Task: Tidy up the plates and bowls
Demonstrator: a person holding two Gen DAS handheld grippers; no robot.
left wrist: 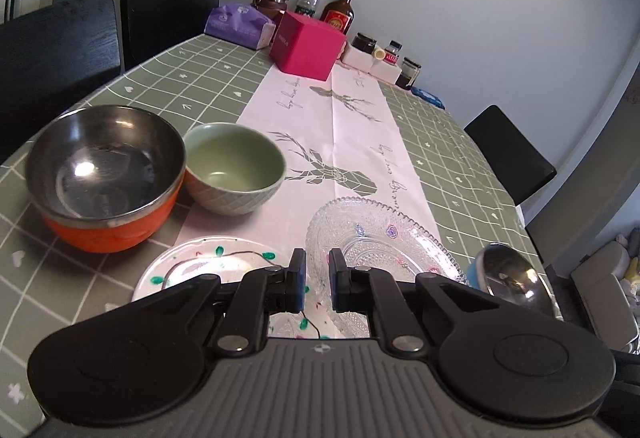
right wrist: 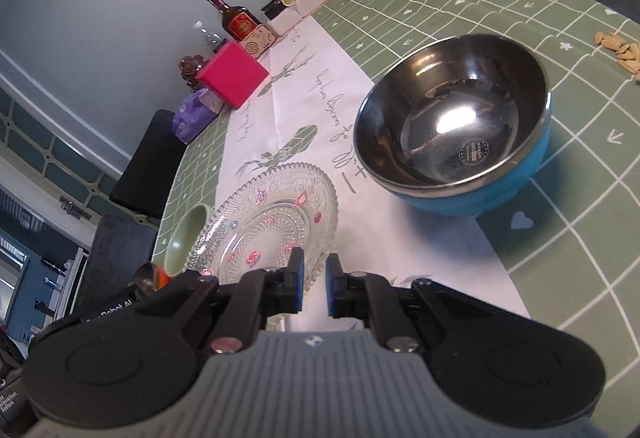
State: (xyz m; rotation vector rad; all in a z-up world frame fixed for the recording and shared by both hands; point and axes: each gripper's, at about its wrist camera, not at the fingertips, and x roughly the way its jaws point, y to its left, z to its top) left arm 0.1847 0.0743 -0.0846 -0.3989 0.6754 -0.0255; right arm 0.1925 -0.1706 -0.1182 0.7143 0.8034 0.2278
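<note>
In the left wrist view my left gripper (left wrist: 317, 280) is shut on the near rim of a clear patterned glass plate (left wrist: 376, 238) and holds it tilted above a flat painted plate (left wrist: 208, 262). An orange steel-lined bowl (left wrist: 104, 174) and a green ceramic bowl (left wrist: 234, 166) stand to the left. A blue steel-lined bowl (left wrist: 508, 278) shows at the right. In the right wrist view my right gripper (right wrist: 314, 284) is narrowly open and empty, at the edge of the glass plate (right wrist: 272, 226). The blue bowl (right wrist: 456, 134) stands ahead on the right; the green bowl (right wrist: 186, 238) is left.
A pink box (left wrist: 306, 46), a purple tissue pack (left wrist: 240, 24), bottles (left wrist: 340, 10) and small jars (left wrist: 408, 72) line the table's far end by the wall. Black chairs (left wrist: 60, 50) stand on the left and another (left wrist: 508, 154) on the right. Seeds (right wrist: 620, 52) lie at the right.
</note>
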